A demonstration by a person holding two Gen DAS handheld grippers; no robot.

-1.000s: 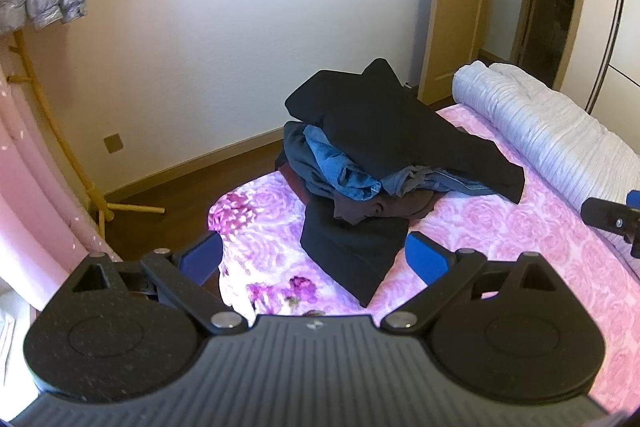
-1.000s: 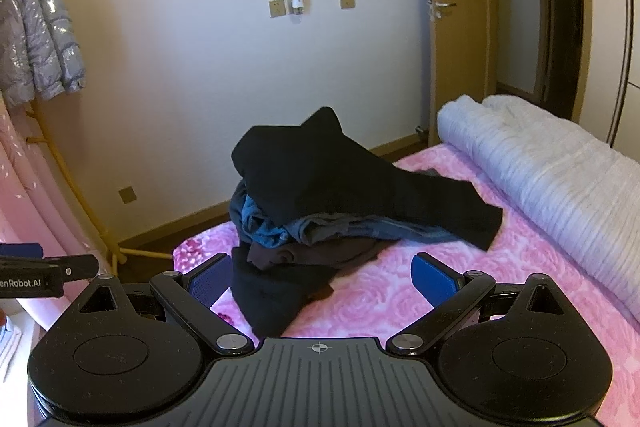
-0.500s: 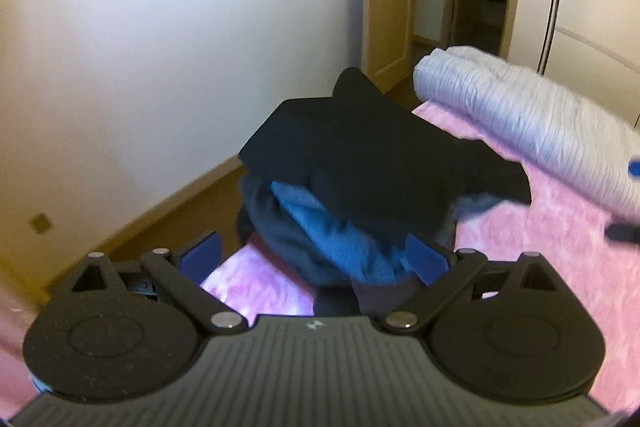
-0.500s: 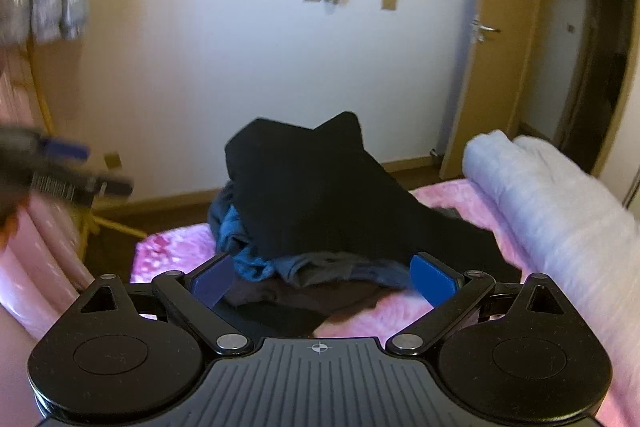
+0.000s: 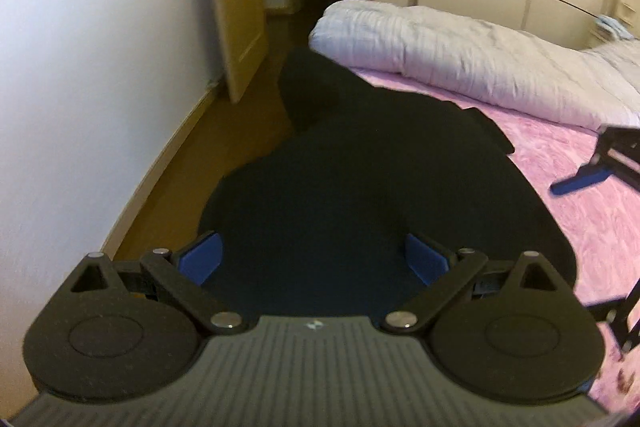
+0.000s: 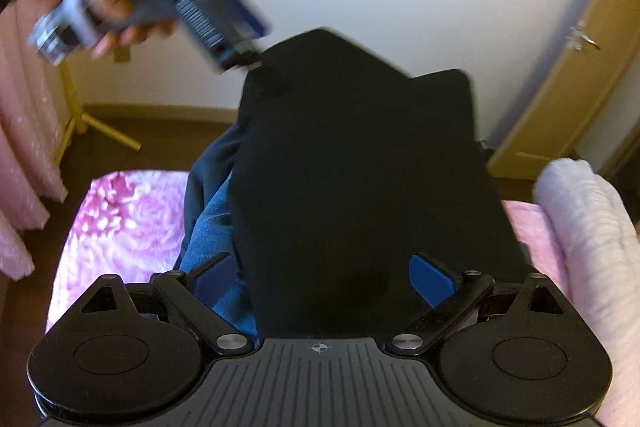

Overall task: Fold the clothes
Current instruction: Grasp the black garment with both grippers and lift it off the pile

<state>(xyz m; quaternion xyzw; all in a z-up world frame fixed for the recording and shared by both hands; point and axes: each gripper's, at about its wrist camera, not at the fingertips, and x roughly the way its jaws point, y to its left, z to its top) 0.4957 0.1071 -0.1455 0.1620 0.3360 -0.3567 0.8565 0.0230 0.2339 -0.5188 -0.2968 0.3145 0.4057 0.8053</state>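
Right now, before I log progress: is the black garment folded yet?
Not folded: the black garment lies rumpled over the clothes pile, both jaws open around it.

A white wall (image 5: 80, 87) meets brown floor (image 5: 224, 147), beside a wooden door (image 5: 236, 7) and pink-sheeted bed (image 5: 580, 187).
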